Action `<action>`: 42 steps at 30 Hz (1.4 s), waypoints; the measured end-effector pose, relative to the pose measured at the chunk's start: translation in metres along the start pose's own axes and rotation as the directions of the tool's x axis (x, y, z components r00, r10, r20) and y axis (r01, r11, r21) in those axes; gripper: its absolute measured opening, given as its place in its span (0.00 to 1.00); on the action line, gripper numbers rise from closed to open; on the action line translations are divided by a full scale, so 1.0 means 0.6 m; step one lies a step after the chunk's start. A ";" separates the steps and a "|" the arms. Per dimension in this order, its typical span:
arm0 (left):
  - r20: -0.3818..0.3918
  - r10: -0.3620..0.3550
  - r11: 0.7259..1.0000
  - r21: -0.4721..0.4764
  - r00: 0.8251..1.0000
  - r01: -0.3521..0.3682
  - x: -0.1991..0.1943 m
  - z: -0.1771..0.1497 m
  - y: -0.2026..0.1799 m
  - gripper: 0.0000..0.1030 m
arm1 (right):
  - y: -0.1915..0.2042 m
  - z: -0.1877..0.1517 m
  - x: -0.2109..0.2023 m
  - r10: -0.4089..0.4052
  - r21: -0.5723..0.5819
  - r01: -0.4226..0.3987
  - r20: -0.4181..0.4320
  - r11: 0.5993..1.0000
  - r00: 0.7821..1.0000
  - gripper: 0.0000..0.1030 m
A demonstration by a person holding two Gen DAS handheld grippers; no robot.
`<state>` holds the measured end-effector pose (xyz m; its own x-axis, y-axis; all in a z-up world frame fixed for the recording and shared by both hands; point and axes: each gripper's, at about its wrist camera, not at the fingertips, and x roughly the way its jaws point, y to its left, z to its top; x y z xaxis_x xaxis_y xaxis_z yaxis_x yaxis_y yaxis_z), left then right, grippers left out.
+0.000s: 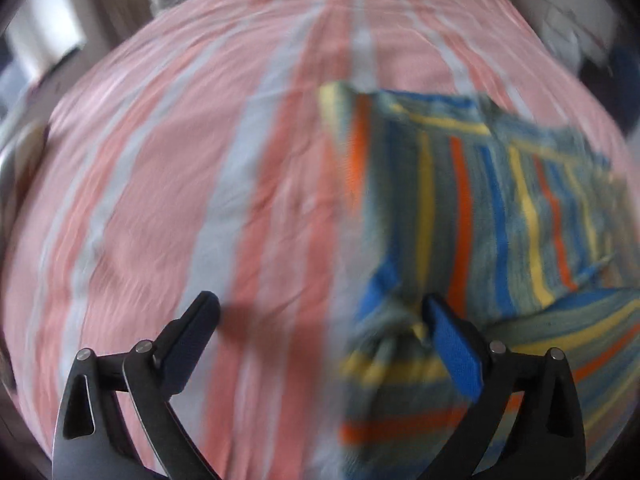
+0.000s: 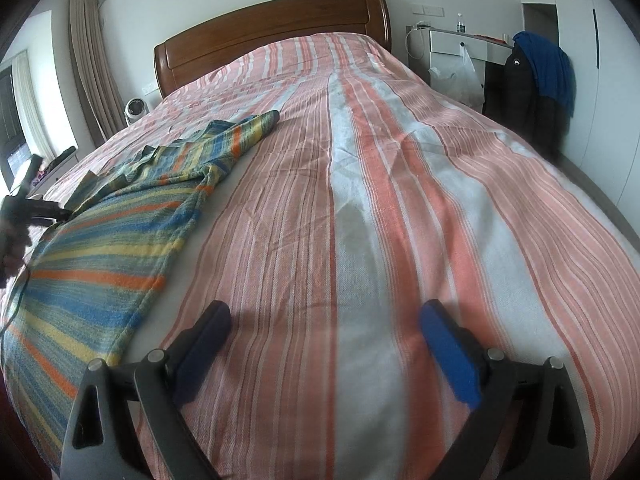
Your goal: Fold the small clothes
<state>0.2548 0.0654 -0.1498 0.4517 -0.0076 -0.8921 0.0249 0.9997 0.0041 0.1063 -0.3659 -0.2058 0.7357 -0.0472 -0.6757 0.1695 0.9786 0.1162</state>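
- The left wrist view is smeared with blur, so the weave and edges of the striped garment (image 1: 472,208) are soft there; its lower part runs out of frame at the bottom right; whether the right-hand pad (image 1: 452,344) of the left gripper (image 1: 320,312) touches the cloth or only hangs in front of it cannot be told.
- In the right wrist view the garment's near end is cut off by the left and bottom edges; at the far left a dark tool and a hand (image 2: 10,236) around it are only partly in frame, too cropped to read further.
- The surface is a bed under a bedspread (image 2: 380,208) striped pink, orange and white, lightly creased; a wooden headboard (image 2: 276,32) stands at its far end; curtains (image 2: 86,64) and a window lie to the left, with a small white fan (image 2: 136,109) beside the bed; to the right are a white cabinet (image 2: 456,46) with a plastic bag (image 2: 460,76) hung on it, and dark clothing with a blue cloth (image 2: 546,68) draped over it.
- The garment, banded blue, green, yellow and orange, lies spread on the bed's left part, one sleeve reaching toward the headboard.
- The left gripper's jaws stand wide apart, nothing pinched between them; the garment sits under and beyond its right-hand finger, the bare bedspread under the other.
- The right gripper (image 2: 324,320) is likewise spread wide and empty, over bare bedspread; the garment's hem lies just beside its left-hand finger (image 2: 208,332).
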 end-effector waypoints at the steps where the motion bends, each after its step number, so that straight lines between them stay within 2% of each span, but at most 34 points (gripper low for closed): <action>1: 0.019 -0.037 0.999 -0.034 0.999 0.038 -0.024 -0.008 0.015 0.97 | 0.000 0.000 0.000 0.000 0.000 0.000 0.000 1.000 1.000 0.92; 3: 0.094 -0.069 0.995 -0.069 0.993 0.076 -0.088 -0.031 0.043 0.97 | 0.000 0.000 0.000 0.000 0.000 0.000 -0.001 1.000 1.000 0.92; 5: 0.136 -0.061 0.995 -0.071 0.989 0.071 -0.137 -0.048 0.063 0.97 | 0.000 0.000 0.000 0.001 0.000 -0.001 0.000 1.000 1.000 0.92; 8: 0.166 0.011 0.999 -0.046 0.986 -0.004 -0.210 -0.075 0.093 0.98 | 0.000 0.000 0.000 -0.001 0.000 0.001 0.000 1.000 1.000 0.93; 11: 0.170 0.131 0.991 0.018 0.977 -0.136 -0.240 -0.091 0.107 0.99 | 0.001 0.000 0.000 -0.002 -0.001 0.002 0.000 1.000 1.000 0.93; 13: 0.176 0.169 0.982 0.050 0.970 -0.180 -0.234 -0.098 0.112 0.99 | 0.000 0.000 0.000 -0.003 -0.002 0.003 -0.001 1.000 1.000 0.93; 14: 0.177 0.178 0.980 0.060 0.968 -0.191 -0.217 -0.092 0.113 0.99 | 0.001 0.001 0.001 -0.004 -0.002 0.004 -0.001 1.000 1.000 0.93; 16: 0.177 0.177 0.980 0.058 0.968 -0.190 -0.177 -0.114 0.114 0.99 | 0.001 0.001 0.002 -0.004 -0.002 0.004 -0.002 1.000 1.000 0.93; 20: 0.151 0.128 0.992 -0.027 0.980 -0.126 -0.088 -0.157 0.134 0.99 | 0.000 0.001 0.002 -0.001 -0.003 0.001 -0.001 1.000 1.000 0.93; 22: 0.142 0.083 0.992 -0.110 0.986 -0.067 -0.054 -0.181 0.155 1.00 | 0.000 0.001 0.002 -0.001 -0.003 0.001 0.000 1.000 1.000 0.93; 24: 0.228 0.060 0.988 -0.151 0.972 -0.025 -0.054 -0.204 0.164 1.00 | 0.000 0.001 0.002 -0.002 -0.004 0.002 0.000 1.000 1.000 0.93; 25: 0.242 0.064 0.989 -0.148 0.968 -0.028 -0.054 -0.207 0.162 1.00 | 0.000 0.000 0.002 -0.003 -0.004 0.003 0.001 1.000 1.000 0.93; 27: 0.243 0.084 0.989 -0.136 0.966 -0.051 -0.054 -0.206 0.155 1.00 | -0.001 -0.001 0.002 -0.004 -0.005 0.004 0.006 1.000 1.000 0.93; 32: 0.255 0.077 0.990 -0.137 0.964 -0.043 -0.054 -0.206 0.155 1.00 | -0.001 -0.002 0.001 -0.005 -0.007 0.005 0.010 1.000 1.000 0.93; 42: 0.265 0.104 0.989 -0.130 0.959 -0.072 -0.055 -0.217 0.152 1.00 | -0.001 -0.003 -0.001 -0.007 -0.010 0.007 0.013 1.000 1.000 0.93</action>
<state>0.1262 0.1598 -0.1785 0.6716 0.0907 -0.7353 -0.1240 0.9922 0.0091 0.1049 -0.3659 -0.2067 0.7431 -0.0570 -0.6668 0.1685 0.9802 0.1040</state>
